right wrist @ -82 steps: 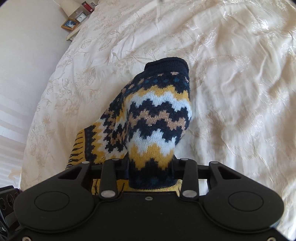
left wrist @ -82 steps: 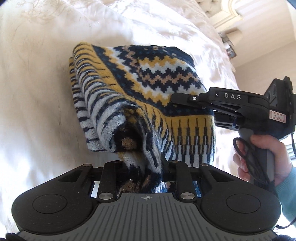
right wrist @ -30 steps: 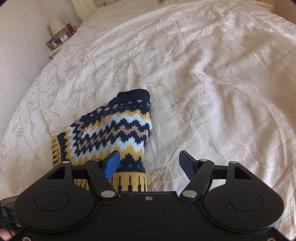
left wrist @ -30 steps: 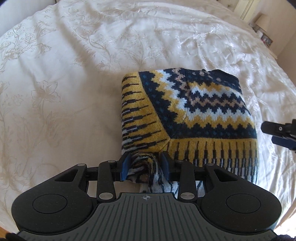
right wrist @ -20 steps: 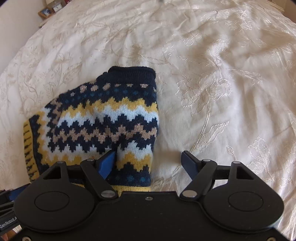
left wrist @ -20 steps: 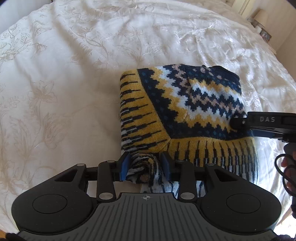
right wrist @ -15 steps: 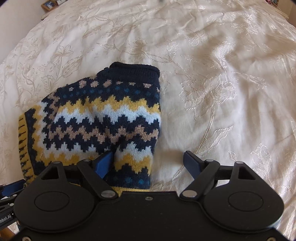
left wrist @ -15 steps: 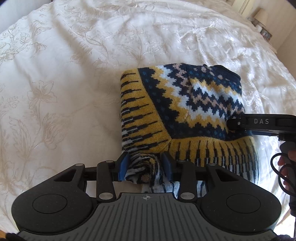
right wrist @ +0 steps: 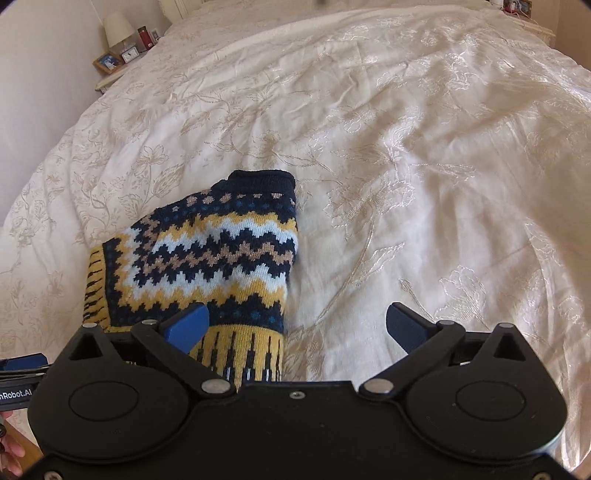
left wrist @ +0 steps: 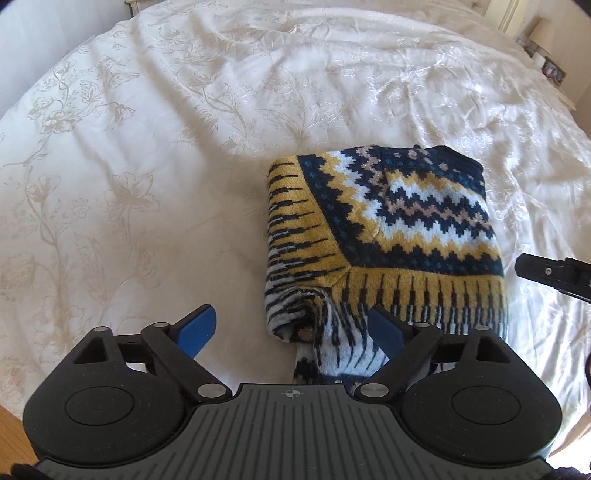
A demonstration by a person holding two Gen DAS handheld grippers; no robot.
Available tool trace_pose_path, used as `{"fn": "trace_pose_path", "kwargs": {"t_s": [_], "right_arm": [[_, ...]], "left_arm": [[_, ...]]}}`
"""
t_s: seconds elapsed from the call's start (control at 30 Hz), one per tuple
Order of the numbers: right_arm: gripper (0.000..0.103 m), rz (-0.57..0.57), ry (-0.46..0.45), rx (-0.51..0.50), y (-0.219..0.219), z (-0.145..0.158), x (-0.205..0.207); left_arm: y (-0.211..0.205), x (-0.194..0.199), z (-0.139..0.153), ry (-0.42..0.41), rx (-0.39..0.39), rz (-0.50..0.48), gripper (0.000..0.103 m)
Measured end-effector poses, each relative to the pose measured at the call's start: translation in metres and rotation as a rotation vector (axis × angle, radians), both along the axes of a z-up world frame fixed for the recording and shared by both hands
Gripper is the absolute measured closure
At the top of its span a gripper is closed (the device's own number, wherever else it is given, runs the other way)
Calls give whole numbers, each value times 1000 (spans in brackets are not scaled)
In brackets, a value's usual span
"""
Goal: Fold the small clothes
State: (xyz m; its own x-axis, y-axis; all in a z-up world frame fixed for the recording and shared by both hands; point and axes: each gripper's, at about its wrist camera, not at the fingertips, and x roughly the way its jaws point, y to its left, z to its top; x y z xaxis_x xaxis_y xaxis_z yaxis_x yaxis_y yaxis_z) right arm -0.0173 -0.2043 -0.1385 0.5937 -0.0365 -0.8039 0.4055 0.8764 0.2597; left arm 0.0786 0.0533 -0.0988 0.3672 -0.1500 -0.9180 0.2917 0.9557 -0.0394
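The left gripper stands wide, its blue pads spread at the bottom of the left wrist view and clamped on nothing; a loose striped tail of knit lies between them, with the right-hand pad over the garment's near hem. The right gripper is just as wide at the bottom of its own view, empty, its left pad hovering over the yellow hem and its right pad over bare bedding.

The sweater, knitted in navy, yellow and white zigzags, lies folded into a compact block on the cream embroidered bedspread, right of centre in the left wrist view and lower left in the right wrist view. Its navy neckband sits at the far edge.

Judging from this, the fold itself looks laid down and both grippers are free of it, so the step in hand is the tidy-up. The striped tail spilling out of the near corner is the one untidy part. The next move probably calls for closing a gripper on that tail and tucking it under or over the block, gently enough not to drag the soft stacked layers apart.

A nightstand with a lamp stands in the upper left of the right wrist view.
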Motion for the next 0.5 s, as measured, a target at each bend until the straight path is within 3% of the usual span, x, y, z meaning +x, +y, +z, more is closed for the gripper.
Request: {"fn": "trace_pose_path", "kwargs": {"t_s": [0.03, 0.2, 0.33, 0.5], "right_arm": [[1, -6, -6, 3, 0, 2, -6], [1, -5, -19, 0, 2, 14, -29], [1, 46, 63, -44, 12, 18, -41], [1, 84, 46, -56, 22, 25, -60]], "left_arm": [[-1, -3, 3, -3, 7, 1, 6], [-7, -24, 17, -14, 31, 1, 6], [-9, -42, 26, -13, 39, 21, 6], [-9, -60, 33, 8, 44, 11, 6]]}}
